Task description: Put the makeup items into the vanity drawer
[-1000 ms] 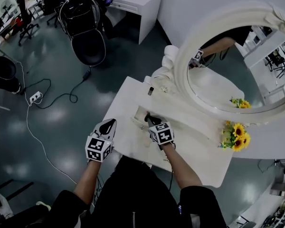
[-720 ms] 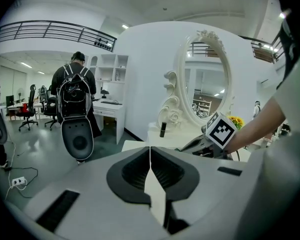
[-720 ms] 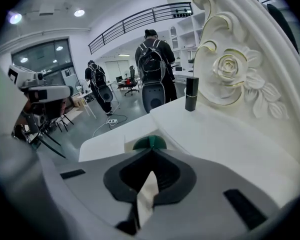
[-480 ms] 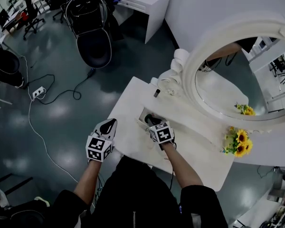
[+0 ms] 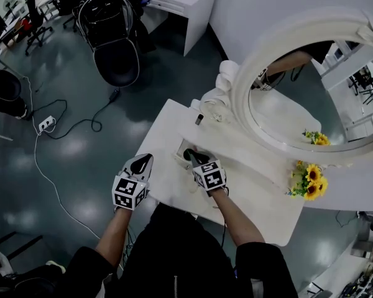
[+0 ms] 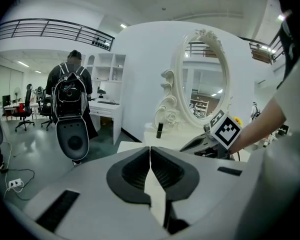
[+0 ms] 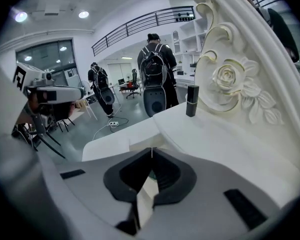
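Your left gripper [image 5: 144, 160] hovers beside the surface [image 5: 165, 188], jaws together and empty. Your right gripper [image 5: 189, 154] sits over the open vanity drawer [image 5: 180, 146]. Its jaws have just been opening a hair yet look together, holding nothing. The lipstick tube [image 5: 198, 119] stands upright by the mirror [image 5: 298, 110], not yet stowed.
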`<state>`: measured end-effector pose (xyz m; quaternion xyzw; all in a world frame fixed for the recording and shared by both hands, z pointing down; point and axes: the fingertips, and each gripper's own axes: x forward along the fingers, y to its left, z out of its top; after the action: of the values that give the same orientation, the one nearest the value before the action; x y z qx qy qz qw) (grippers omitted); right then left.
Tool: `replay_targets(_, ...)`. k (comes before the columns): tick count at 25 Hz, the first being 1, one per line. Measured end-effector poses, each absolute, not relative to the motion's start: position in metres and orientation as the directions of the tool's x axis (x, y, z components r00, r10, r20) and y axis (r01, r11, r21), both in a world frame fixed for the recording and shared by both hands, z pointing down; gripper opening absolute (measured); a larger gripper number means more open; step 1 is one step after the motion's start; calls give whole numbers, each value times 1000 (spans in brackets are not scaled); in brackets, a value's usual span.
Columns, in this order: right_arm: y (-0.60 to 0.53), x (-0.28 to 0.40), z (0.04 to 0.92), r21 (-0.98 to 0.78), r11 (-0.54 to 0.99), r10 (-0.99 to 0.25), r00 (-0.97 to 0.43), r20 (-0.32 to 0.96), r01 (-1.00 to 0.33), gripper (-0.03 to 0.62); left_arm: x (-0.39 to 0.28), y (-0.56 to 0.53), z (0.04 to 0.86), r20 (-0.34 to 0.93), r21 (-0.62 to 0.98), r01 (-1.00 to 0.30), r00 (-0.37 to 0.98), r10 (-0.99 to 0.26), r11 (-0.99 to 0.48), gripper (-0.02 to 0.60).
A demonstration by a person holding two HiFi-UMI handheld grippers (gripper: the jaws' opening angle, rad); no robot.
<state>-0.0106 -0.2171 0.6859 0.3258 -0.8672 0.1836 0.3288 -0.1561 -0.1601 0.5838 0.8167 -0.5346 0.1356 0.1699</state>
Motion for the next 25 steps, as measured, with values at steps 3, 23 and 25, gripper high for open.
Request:
replay_targets(3,-215,-3,669,-110,717,-482,-604,635,-688,6,-146,-163,582,398,131,-912,408,-822,-389,23)
replay_targets(23,-178,106,590,-138,507,-753,-515,409,-851,6,-64,-176,556,322,98,-812,573,-753,-576,23)
replay_targets(25,-173,110,585,-137,490,-772,-501,391,-861,6,-60,-174,556,323,96,-802,585,-744,-589,23)
